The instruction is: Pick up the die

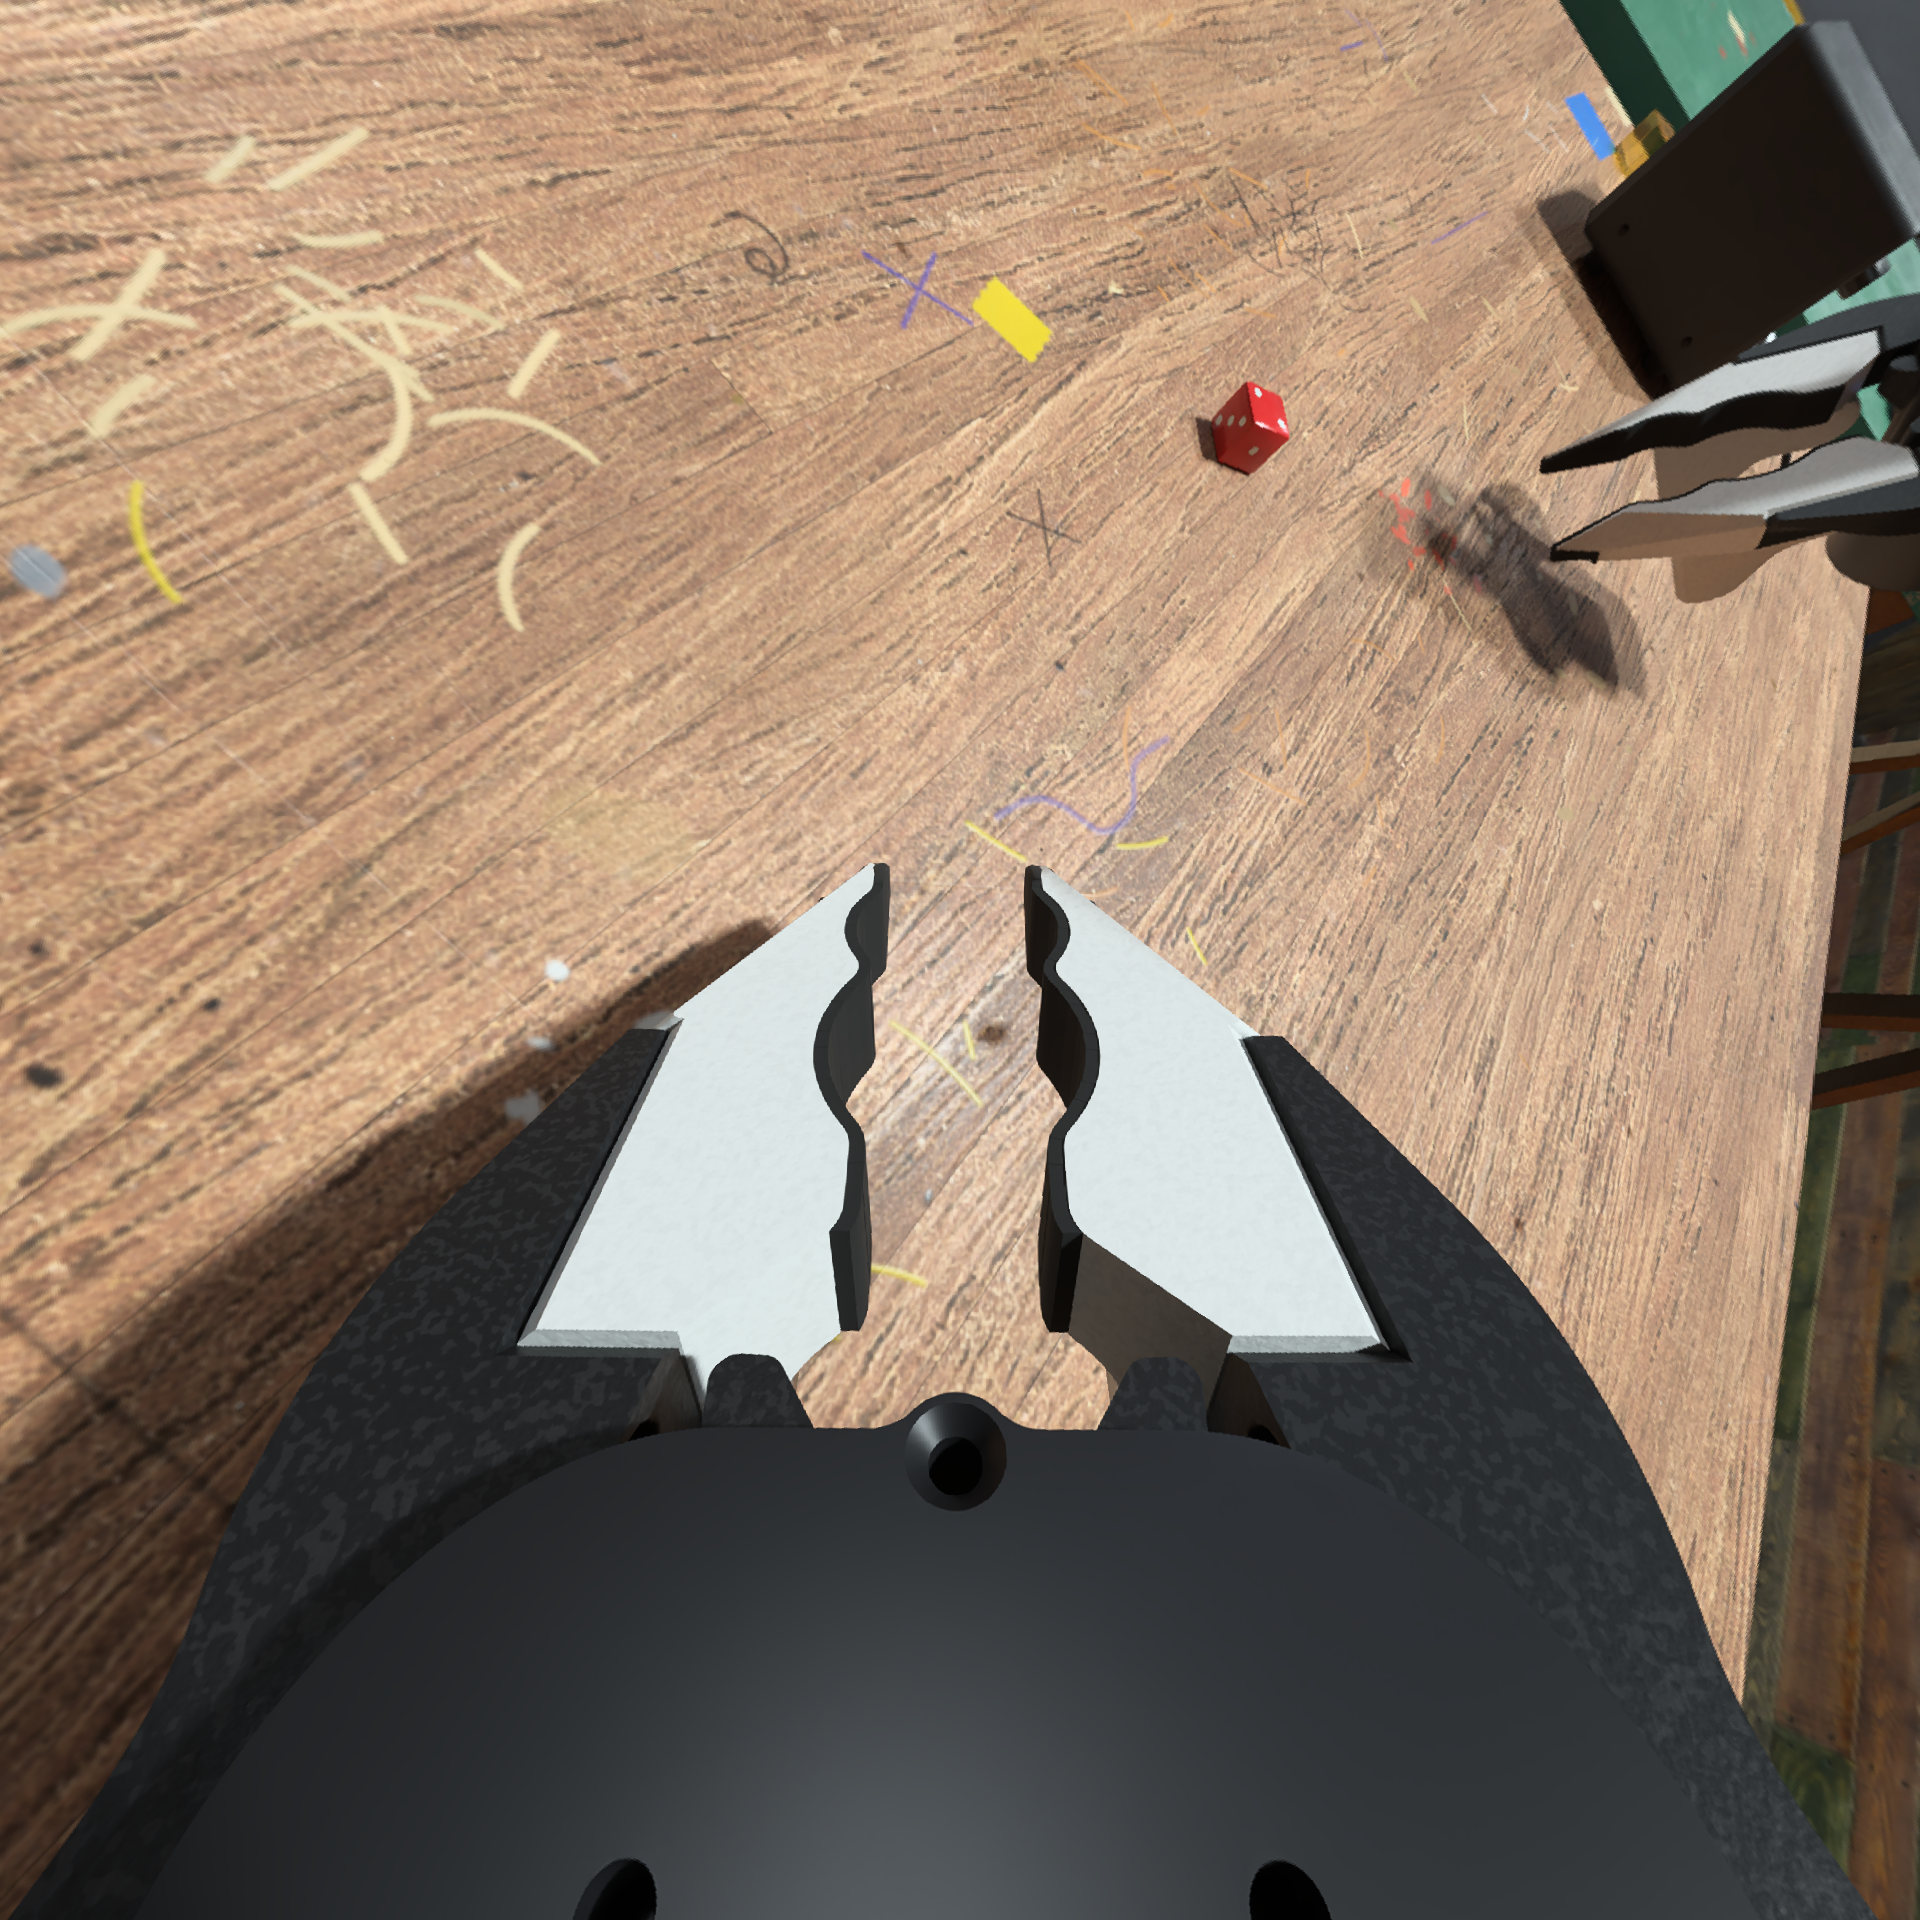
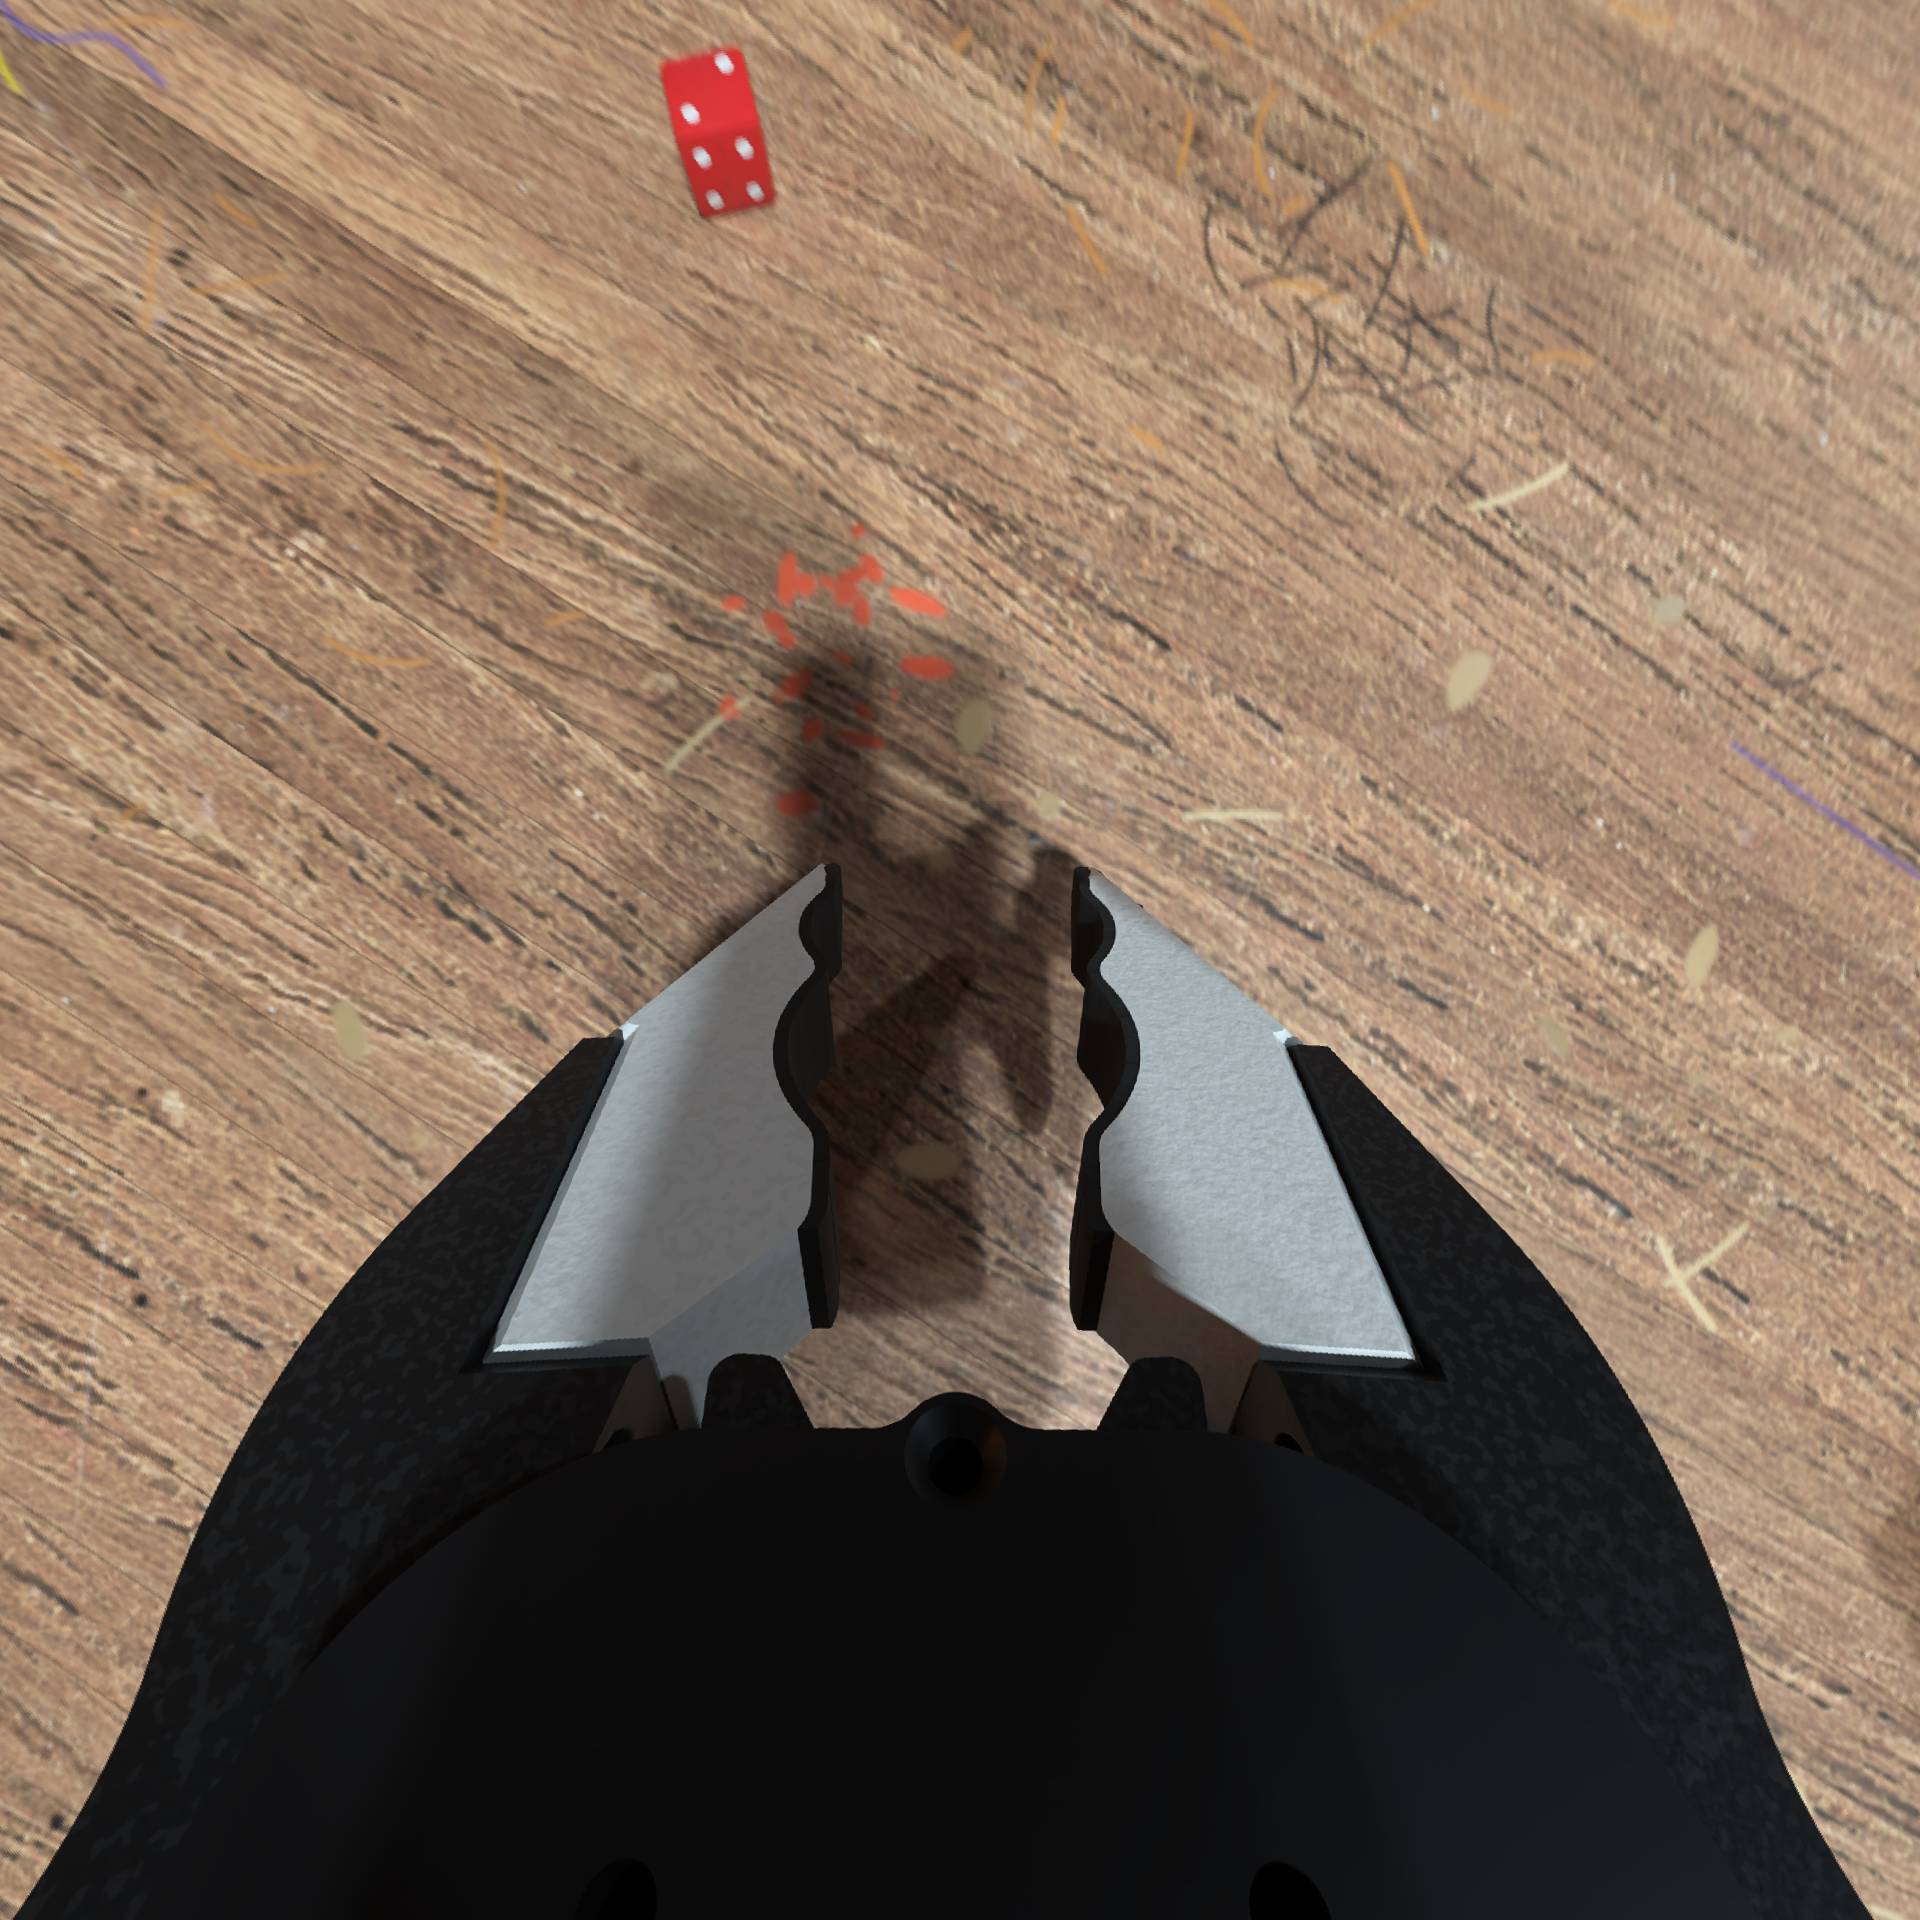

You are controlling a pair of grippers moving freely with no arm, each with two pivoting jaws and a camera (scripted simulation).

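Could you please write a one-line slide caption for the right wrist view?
Open right gripper hovers over the wooden table, red die lying ahead, beyond red paint flecks.

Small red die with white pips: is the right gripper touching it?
Apart. The right wrist view shows bare wooden table between the right gripper and the die.

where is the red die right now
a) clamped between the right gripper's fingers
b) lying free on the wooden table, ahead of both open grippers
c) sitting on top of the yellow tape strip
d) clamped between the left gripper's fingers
b: the die rests on the bare wooden table, well beyond the right gripper and the left gripper, both open and empty, and apart from the yellow tape strip.
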